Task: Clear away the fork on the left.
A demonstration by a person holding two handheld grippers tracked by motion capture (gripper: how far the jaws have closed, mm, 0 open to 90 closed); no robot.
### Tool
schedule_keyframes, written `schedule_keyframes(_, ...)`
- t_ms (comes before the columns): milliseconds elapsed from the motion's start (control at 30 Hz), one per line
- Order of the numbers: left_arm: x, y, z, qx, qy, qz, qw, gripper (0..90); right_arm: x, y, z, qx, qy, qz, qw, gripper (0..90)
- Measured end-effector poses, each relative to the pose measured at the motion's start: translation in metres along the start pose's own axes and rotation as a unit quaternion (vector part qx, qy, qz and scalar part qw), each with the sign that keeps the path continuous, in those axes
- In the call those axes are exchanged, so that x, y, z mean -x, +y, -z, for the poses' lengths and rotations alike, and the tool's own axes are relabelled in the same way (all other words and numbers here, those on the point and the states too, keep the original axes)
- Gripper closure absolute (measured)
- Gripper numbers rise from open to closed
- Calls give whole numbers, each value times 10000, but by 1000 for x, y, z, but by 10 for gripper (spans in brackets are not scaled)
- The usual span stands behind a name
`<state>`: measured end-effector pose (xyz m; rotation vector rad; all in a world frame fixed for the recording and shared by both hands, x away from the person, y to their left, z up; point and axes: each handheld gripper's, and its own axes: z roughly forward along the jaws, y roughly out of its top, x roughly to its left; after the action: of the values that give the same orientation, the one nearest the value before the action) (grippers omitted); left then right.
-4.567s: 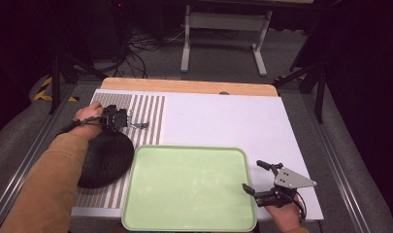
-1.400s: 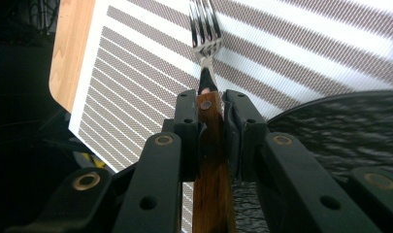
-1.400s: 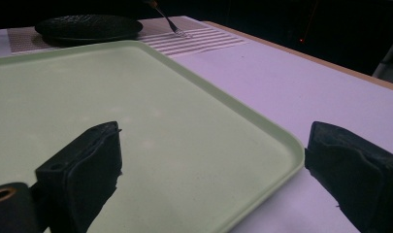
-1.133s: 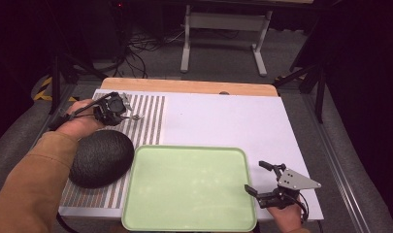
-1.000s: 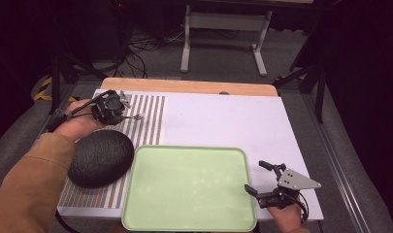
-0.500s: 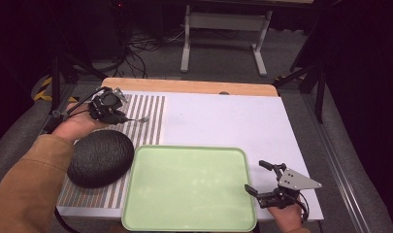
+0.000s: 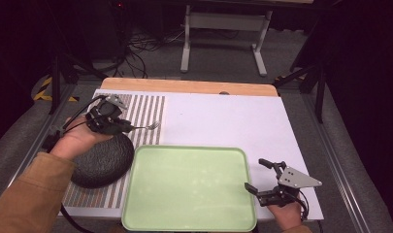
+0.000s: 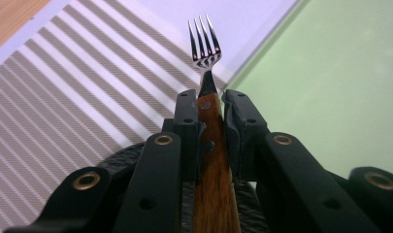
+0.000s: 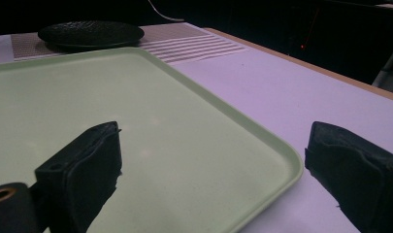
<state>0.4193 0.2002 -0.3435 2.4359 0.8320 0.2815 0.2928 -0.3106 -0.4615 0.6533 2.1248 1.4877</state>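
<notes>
High view first, starting at the left: the left gripper (image 7: 117,127) grips a fork (image 7: 146,127) tight by its brown wooden handle. The fork sticks straight out past the fingertips, prongs pointing toward the middle of the table. It hangs over the striped mat (image 7: 140,114), just past the far corner of the green tray (image 7: 189,187). Under the left hand sits a dark, bumpy plate (image 7: 103,160), right below and behind the fingers.

From the left gripper view, the two black fingers (image 8: 187,124) press on both sides of the handle, and the shiny prongs of the fork (image 8: 204,41) rise just above them.

I think the step in hand is carrying the fork over to a spot to set it down — maybe the tray, which lies just beside the fingertips. The next move calls for a gentle swing over, then lowering the fork flat before letting go, so it does not bounce.

Far to the right, the right gripper (image 7: 257,174) waits with its fingers spread wide apart, holding nothing. The near corner of the tray sits between them — one finger (image 9: 87,160) over the tray, the other over the white table cover (image 7: 233,119).

Counting: one fork, one plate, one tray, one striped mat, two grippers.
</notes>
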Motion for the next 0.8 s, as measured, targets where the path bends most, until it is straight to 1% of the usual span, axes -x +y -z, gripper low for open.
schedule_keyframes(33,4,-1,1,18,24,17,10000,771,0,0,0,5,0,1,10000,65)
schedule_keyframes(67,8,-3,1,49,-44,40,10000,770,1,1,0,19,5,28,10000,65)
schedule_keyframes(133,14,-6,1,113,-42,82,9999,771,1,1,0,19,1,16,10000,65)
schedule_keyframes(200,20,-8,1,147,-45,64,9999,770,1,1,0,38,4,39,10000,65)
schedule_keyframes(267,28,-11,1,175,-103,87,9998,770,1,1,0,43,-12,38,10000,65)
schedule_keyframes(300,32,-12,0,195,-93,36,9998,771,1,1,1,48,-13,38,10000,65)
schedule_keyframes(333,38,-14,-1,247,-90,50,9996,771,1,2,1,48,-29,29,10000,65)
schedule_keyframes(367,41,-15,-2,246,-114,44,9996,771,1,2,2,60,-31,40,10000,65)
schedule_keyframes(400,45,-17,-3,264,-184,64,9995,771,1,2,2,61,-35,40,10000,65)
schedule_keyframes(433,49,-18,-4,317,-186,33,9993,771,1,2,2,67,-34,31,10000,65)
schedule_keyframes(467,53,-19,-6,316,-185,9,9993,771,1,2,2,66,-33,32,10000,65)
schedule_keyframes(500,57,-21,-7,338,-228,41,9992,771,1,2,2,69,-34,31,10000,65)
schedule_keyframes(533,61,-22,-9,365,-270,8,9990,771,1,2,2,74,-24,36,10000,65)
schedule_keyframes(600,69,-25,-13,371,-272,-10,9989,771,0,2,3,72,-26,27,10000,65)
schedule_keyframes(633,73,-27,-15,399,-317,-24,9987,770,1,2,3,71,-29,34,10000,65)
schedule_keyframes(667,77,-28,-17,415,-293,-32,9987,770,1,1,3,91,-37,36,9999,65)
schedule_keyframes(700,84,-30,-20,424,-340,-58,9985,771,1,1,3,91,-36,34,9999,65)
schedule_keyframes(733,87,-31,-21,443,-351,-78,9984,771,1,1,3,94,-34,32,9999,65)
schedule_keyframes(767,87,-31,-21,443,-351,-78,9984,771,1,1,3,94,-34,32,9999,65)
schedule_keyframes(800,93,-32,-22,452,-331,-100,9984,771,0,2,3,94,-35,33,9999,65)
